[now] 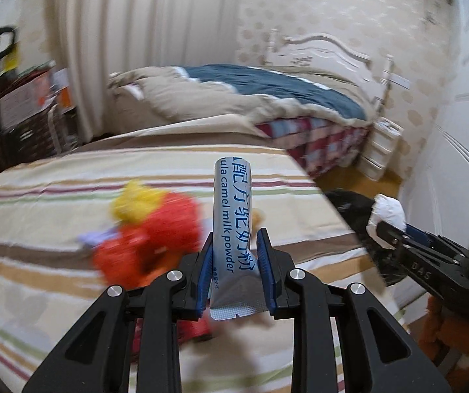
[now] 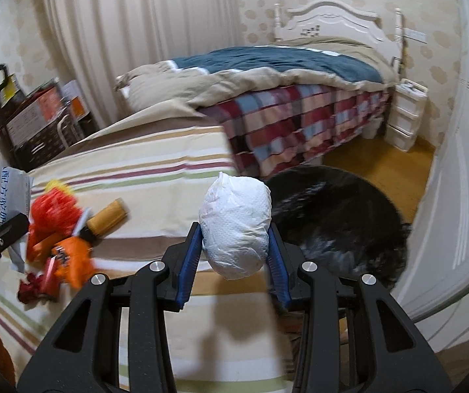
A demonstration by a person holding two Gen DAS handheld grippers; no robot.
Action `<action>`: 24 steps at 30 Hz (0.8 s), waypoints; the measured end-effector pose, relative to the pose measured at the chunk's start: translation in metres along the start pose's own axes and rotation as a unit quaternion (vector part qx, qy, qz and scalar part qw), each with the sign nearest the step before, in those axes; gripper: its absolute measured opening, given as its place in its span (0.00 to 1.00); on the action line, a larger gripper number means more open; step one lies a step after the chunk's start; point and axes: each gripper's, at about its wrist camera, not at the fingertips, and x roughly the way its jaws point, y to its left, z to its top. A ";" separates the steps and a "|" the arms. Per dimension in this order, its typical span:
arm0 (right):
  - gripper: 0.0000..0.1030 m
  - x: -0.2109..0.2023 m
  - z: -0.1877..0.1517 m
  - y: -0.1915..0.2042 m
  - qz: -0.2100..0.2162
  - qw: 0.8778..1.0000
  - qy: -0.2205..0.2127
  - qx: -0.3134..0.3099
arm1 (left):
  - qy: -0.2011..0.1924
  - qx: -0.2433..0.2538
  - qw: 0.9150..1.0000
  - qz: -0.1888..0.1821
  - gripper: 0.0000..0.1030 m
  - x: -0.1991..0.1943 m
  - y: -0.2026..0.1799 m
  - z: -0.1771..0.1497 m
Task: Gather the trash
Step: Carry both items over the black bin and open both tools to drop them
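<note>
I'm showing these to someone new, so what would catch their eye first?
Each gripper holds trash up front: the left gripper pinches a silver milk powder packet, the right gripper a crumpled white tissue ball. Next, bright red and orange wrappers lie on the striped bedsheet, and a black trash bag gapes beside the bed.

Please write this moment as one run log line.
left gripper: shut on milk powder sachet | right gripper: shut on crumpled tissue | black trash bag: right of striped bed
</note>
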 end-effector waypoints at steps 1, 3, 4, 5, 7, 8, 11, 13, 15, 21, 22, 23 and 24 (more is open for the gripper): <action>0.37 0.001 0.001 -0.006 -0.004 1.000 -0.001 0.003 | 0.002 0.005 1.000 -0.005 0.27 0.005 -0.007 0.001; 0.37 0.003 0.004 -0.021 -0.014 1.000 -0.004 0.011 | 0.009 0.017 1.000 -0.021 0.27 0.020 -0.025 0.006; 0.37 0.005 0.006 -0.026 -0.017 1.000 -0.004 0.013 | 0.011 0.023 0.999 -0.026 0.27 0.026 -0.032 0.007; 0.37 0.007 0.007 -0.033 -0.022 1.000 -0.004 0.016 | 0.014 0.031 0.999 -0.030 0.27 0.035 -0.043 0.009; 0.37 0.013 0.008 -0.047 -0.032 0.999 -0.002 0.024 | 0.018 0.040 0.998 -0.038 0.27 0.047 -0.057 0.011; 0.37 0.017 0.010 -0.052 -0.035 0.999 -0.001 0.027 | 0.022 0.045 0.998 -0.040 0.27 0.056 -0.065 0.013; 0.38 0.027 0.012 -0.068 -0.050 0.998 0.002 0.032 | 0.030 0.055 0.997 -0.050 0.27 0.076 -0.087 0.017; 0.38 0.033 0.013 -0.078 -0.060 0.998 0.005 0.035 | 0.035 0.060 0.996 -0.052 0.27 0.087 -0.098 0.018; 0.38 0.039 0.014 -0.088 -0.062 0.997 0.009 0.042 | 0.042 0.067 0.995 -0.054 0.27 0.101 -0.108 0.021; 0.38 0.055 0.016 -0.113 -0.076 0.995 0.017 0.059 | 0.054 0.086 0.993 -0.055 0.27 0.131 -0.134 0.029; 0.38 0.057 0.015 -0.117 -0.078 0.995 0.019 0.061 | 0.056 0.088 0.993 -0.055 0.27 0.136 -0.137 0.030; 0.38 0.059 0.015 -0.120 -0.079 0.995 0.020 0.063 | 0.058 0.091 0.993 -0.055 0.27 0.140 -0.141 0.031; 0.38 0.062 0.016 -0.123 -0.079 0.995 0.022 0.065 | 0.061 0.093 0.992 -0.055 0.27 0.144 -0.145 0.033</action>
